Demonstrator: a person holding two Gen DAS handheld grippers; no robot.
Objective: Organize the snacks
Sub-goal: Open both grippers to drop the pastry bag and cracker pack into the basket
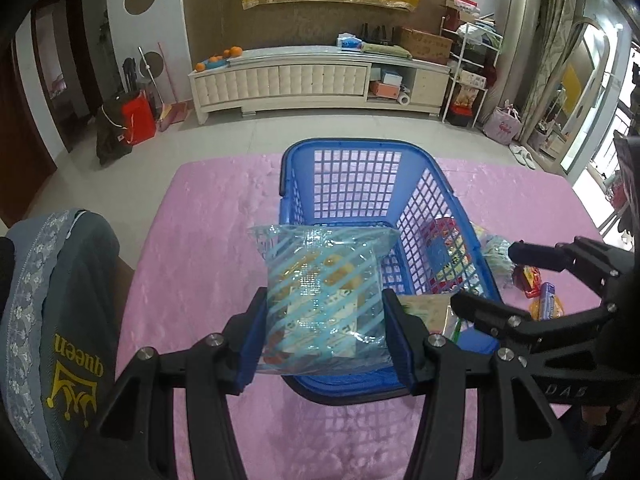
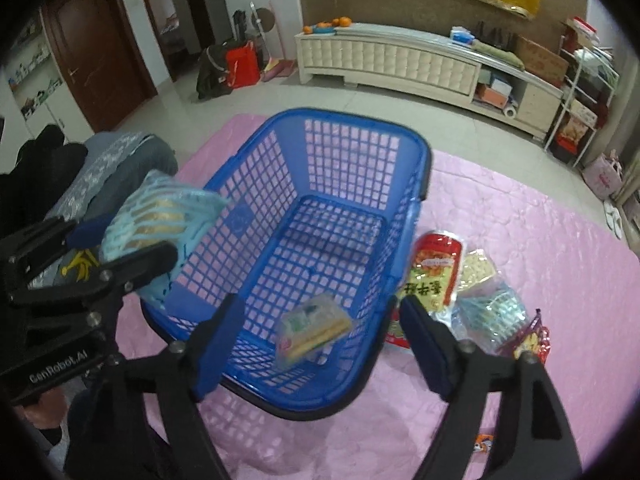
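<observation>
Risk sat mostly with the left gripper (image 1: 324, 332), whose jaws pinched a blue-striped clear snack bag (image 1: 324, 296) by its lower part, so most of the bag stood free above the pads. Just beyond those jaws lay the blue basket (image 1: 348, 148), and the bag hung over its near rim rather than over its floor. I judged that a release from there could leave the bag draped on the rim or let it slide back onto the pink cloth (image 1: 208, 240) covering the worktop. The film looked slick, and a pinch so low on a floppy pack might also let it fold over and slip out early. The right gripper (image 2: 322, 340) had its jaws spread with nothing pressed between them; a small wafer pack (image 2: 312, 332) showed in the gap, blurred, and I could not tell whether it had landed or was dropping. It lay close to the near wall, so it could end up leaning there and get in the way of the next item. To the right of those jaws, outside the basket, waited a red and yellow packet (image 2: 434, 272) and more loose snacks (image 2: 492, 312), touching one another. Both grippers worked near each other over one basket, so I saw a chance of them knocking together or nudging it.
</observation>
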